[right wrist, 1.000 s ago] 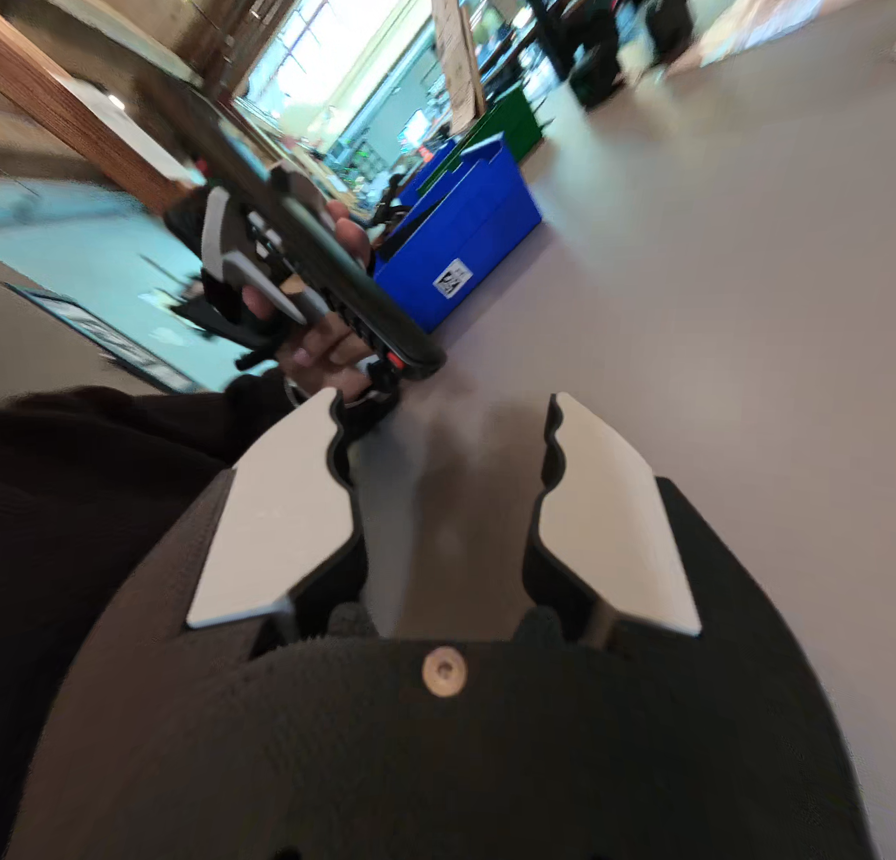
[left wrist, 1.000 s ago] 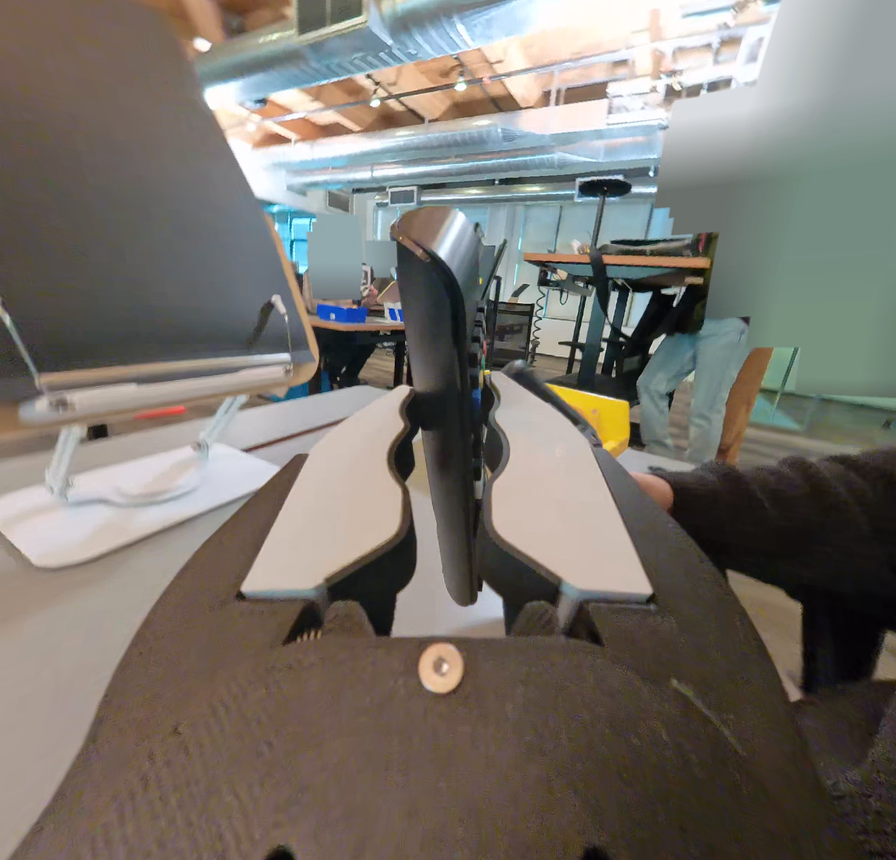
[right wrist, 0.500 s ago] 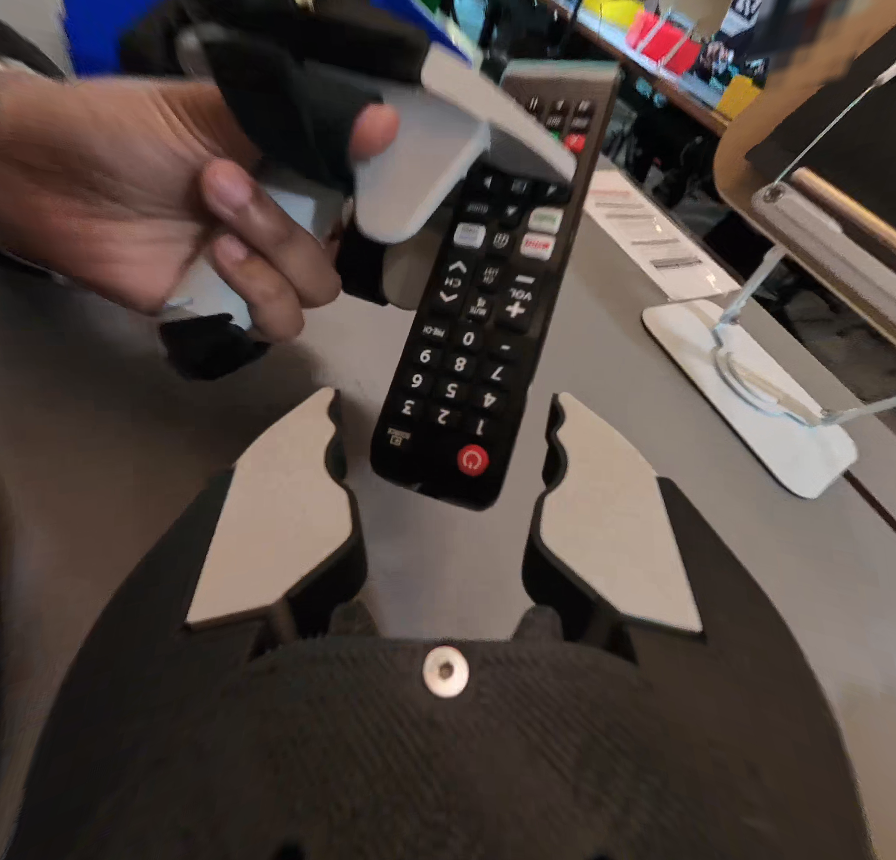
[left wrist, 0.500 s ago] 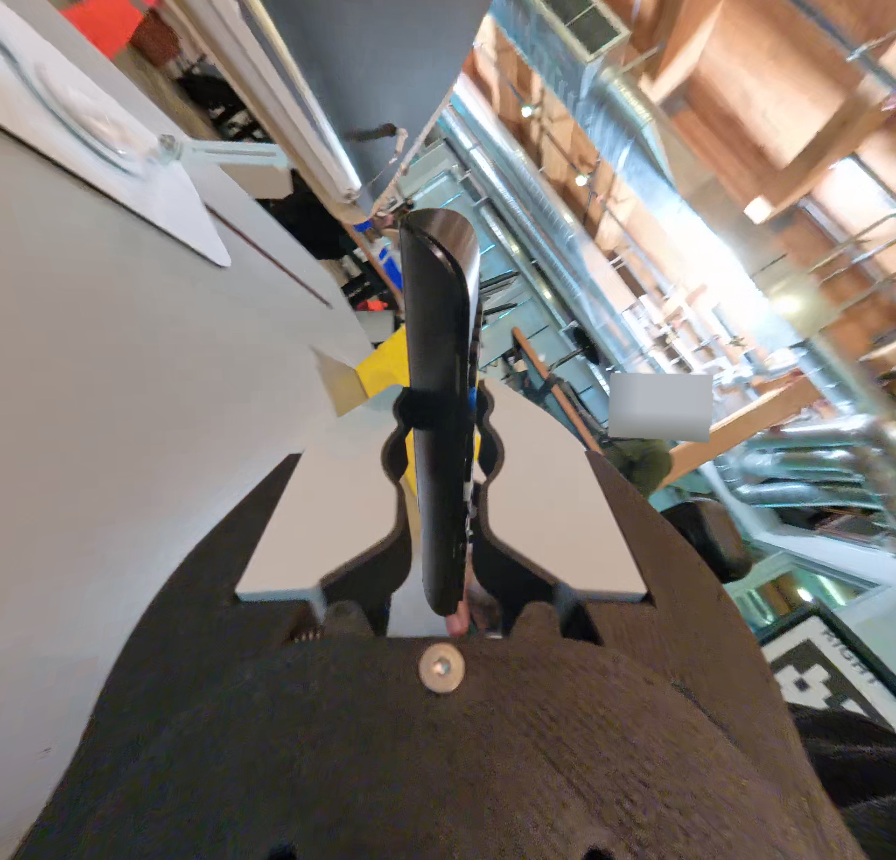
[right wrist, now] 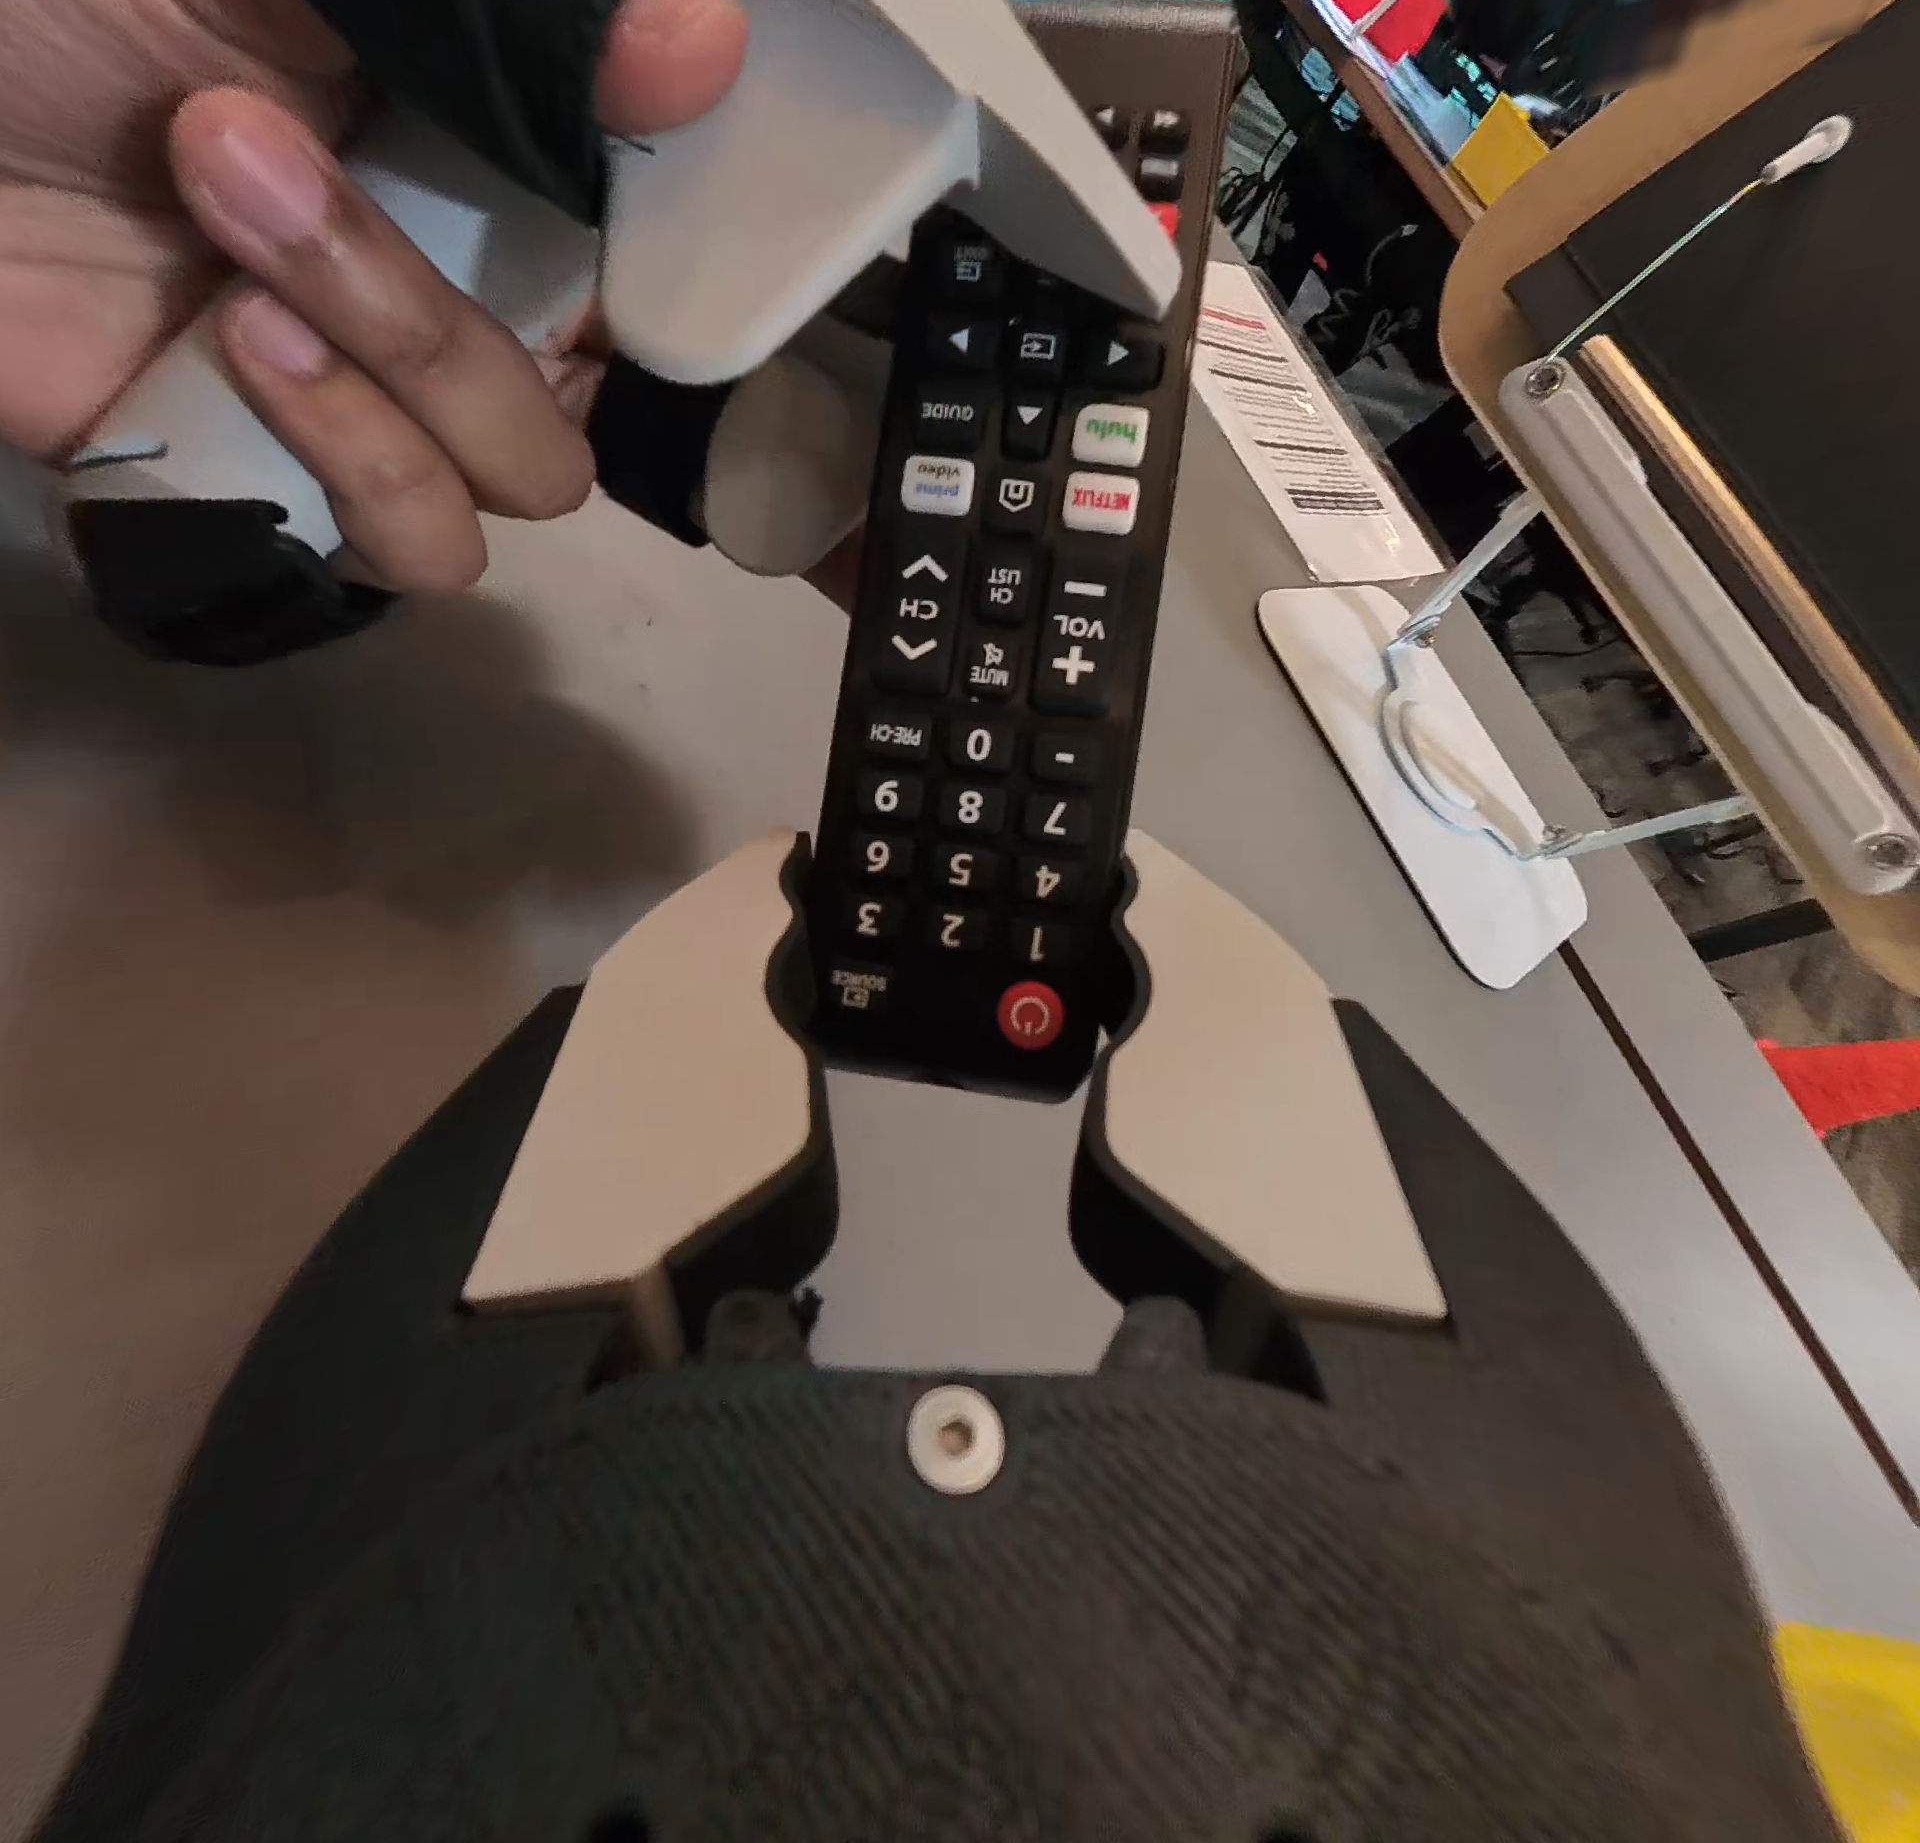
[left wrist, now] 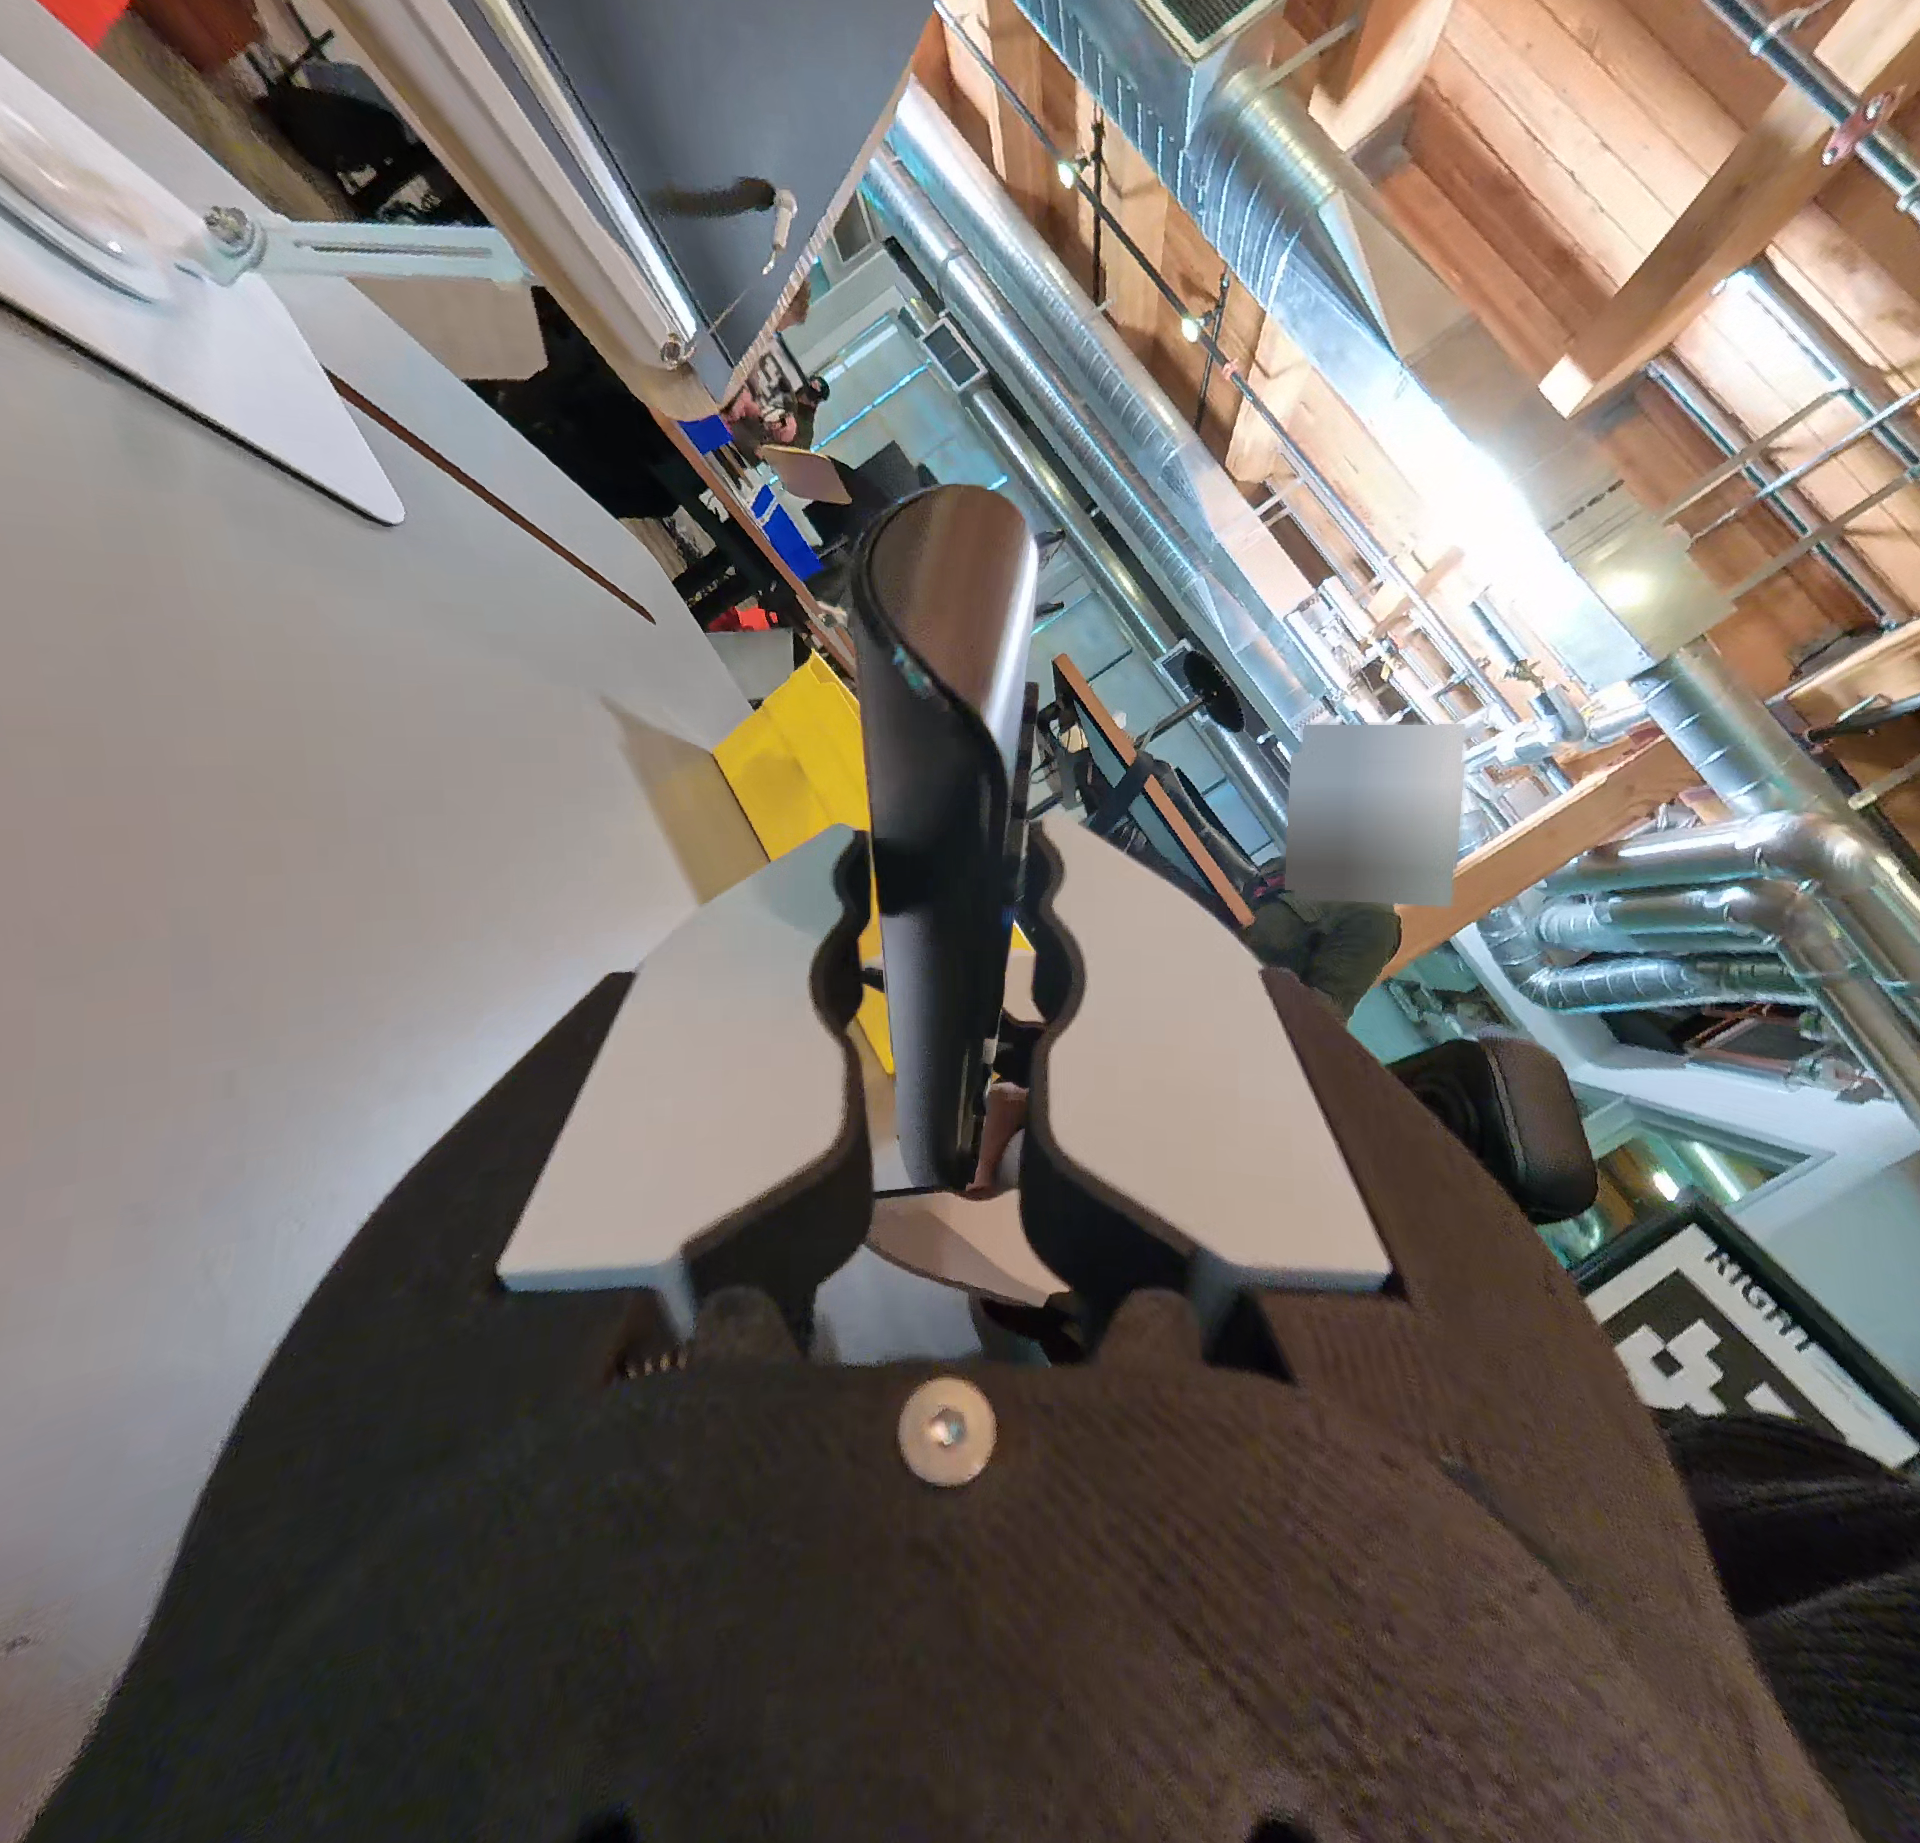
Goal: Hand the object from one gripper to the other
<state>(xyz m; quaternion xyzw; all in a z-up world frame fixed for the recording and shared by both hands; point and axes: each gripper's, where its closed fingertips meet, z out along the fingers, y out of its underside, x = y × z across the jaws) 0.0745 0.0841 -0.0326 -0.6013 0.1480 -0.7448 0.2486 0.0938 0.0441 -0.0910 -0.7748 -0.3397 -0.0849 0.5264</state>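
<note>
left wrist view, left gripper (left wrist: 951,936) closed on black remote (left wrist: 940,754) seen edge-on, standing up between its fingers, right wrist view, right gripper (right wrist: 961,946) closed on the remote's (right wrist: 987,713) red-button end, left gripper (right wrist: 831,339) clamping its far half, grey table (right wrist: 1299,1014) beneath

This looks like an open office or workshop in a converted industrial building, because wooden ceiling beams (left wrist: 1538,162) and silver air ducts (left wrist: 1278,193) fill the upper right, desks (left wrist: 1143,775) stand in the centre, and a grey table (right wrist: 644,713) carries a stand (right wrist: 1423,785).
</note>
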